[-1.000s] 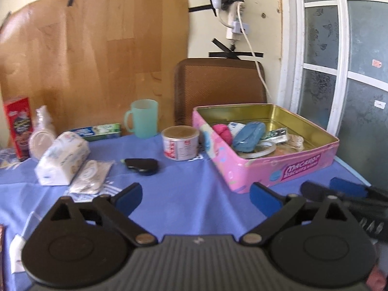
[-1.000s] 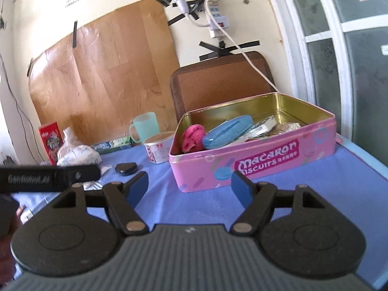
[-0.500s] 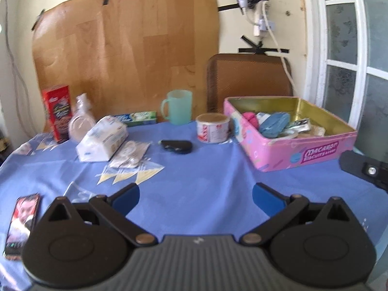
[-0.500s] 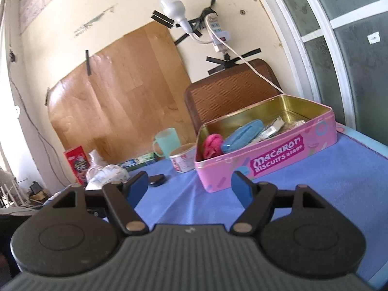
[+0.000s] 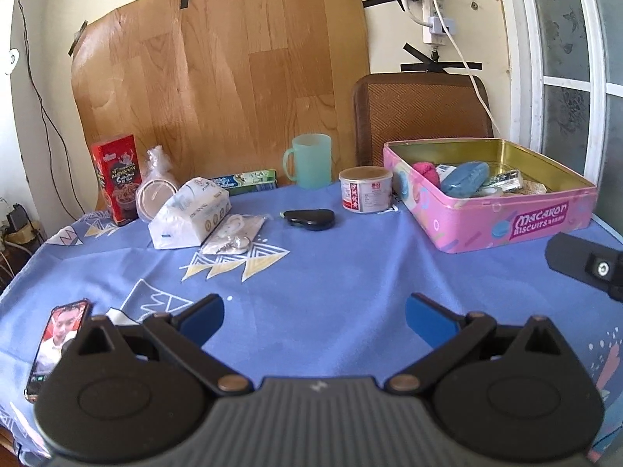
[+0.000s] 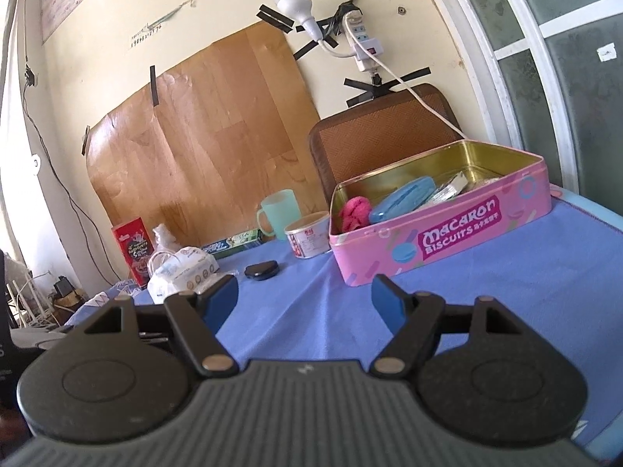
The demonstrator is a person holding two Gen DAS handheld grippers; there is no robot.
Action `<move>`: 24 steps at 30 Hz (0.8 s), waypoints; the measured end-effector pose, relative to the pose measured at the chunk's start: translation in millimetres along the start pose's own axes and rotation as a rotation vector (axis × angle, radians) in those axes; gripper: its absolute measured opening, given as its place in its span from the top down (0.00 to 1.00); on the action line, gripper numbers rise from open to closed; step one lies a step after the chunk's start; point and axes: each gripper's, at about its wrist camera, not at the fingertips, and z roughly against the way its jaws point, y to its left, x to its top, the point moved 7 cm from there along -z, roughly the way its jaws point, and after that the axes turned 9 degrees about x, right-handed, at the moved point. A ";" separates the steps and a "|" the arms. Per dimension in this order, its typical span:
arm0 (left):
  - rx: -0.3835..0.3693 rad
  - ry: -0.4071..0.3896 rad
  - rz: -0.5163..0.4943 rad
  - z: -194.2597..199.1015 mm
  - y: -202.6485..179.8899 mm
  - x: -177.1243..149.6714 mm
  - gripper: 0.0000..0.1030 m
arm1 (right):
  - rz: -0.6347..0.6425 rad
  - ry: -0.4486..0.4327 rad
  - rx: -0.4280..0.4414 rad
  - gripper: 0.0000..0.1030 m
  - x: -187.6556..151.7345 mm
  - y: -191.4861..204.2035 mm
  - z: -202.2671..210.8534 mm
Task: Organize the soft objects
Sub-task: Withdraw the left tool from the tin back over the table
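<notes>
A pink Macaron Biscuits tin (image 5: 506, 229) (image 6: 447, 241) stands open at the table's right. It holds a pink soft ball (image 5: 426, 169) (image 6: 354, 212), a blue case (image 5: 465, 179) (image 6: 403, 198) and small packets. A white tissue pack (image 5: 190, 210) (image 6: 183, 270) and a clear bag (image 5: 235, 231) lie at the left. My left gripper (image 5: 314, 317) is open and empty over the blue cloth, well short of everything. My right gripper (image 6: 305, 297) is open and empty in front of the tin.
A mint mug (image 5: 311, 159), a small can (image 5: 366, 188), a black case (image 5: 311, 218), a toothpaste box (image 5: 245, 181) and a red box (image 5: 117, 179) stand along the back. A phone (image 5: 58, 342) lies at the near left. A brown chair back (image 5: 420, 113) is behind the table.
Both grippers have pulled back from the tin and away from the table's far side, so more of the cloth shows. The left view has swung left. Both stayed open and empty.
</notes>
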 end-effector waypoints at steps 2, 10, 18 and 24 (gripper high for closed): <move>-0.012 0.007 -0.001 -2.9 1.9 -0.8 0.00 | 0.001 0.005 0.000 0.25 -1.6 1.0 -0.5; -0.026 0.030 -0.001 -6.5 1.7 -6.0 0.00 | -0.001 0.009 -0.005 0.25 -3.9 1.4 -0.9; -0.032 0.056 -0.013 -10.7 -0.3 -10.0 0.00 | -0.008 0.018 -0.010 0.24 -6.2 0.1 -2.4; -0.042 0.073 -0.017 -14.7 0.9 -13.0 0.00 | -0.012 0.027 -0.011 0.24 -8.8 0.5 -3.5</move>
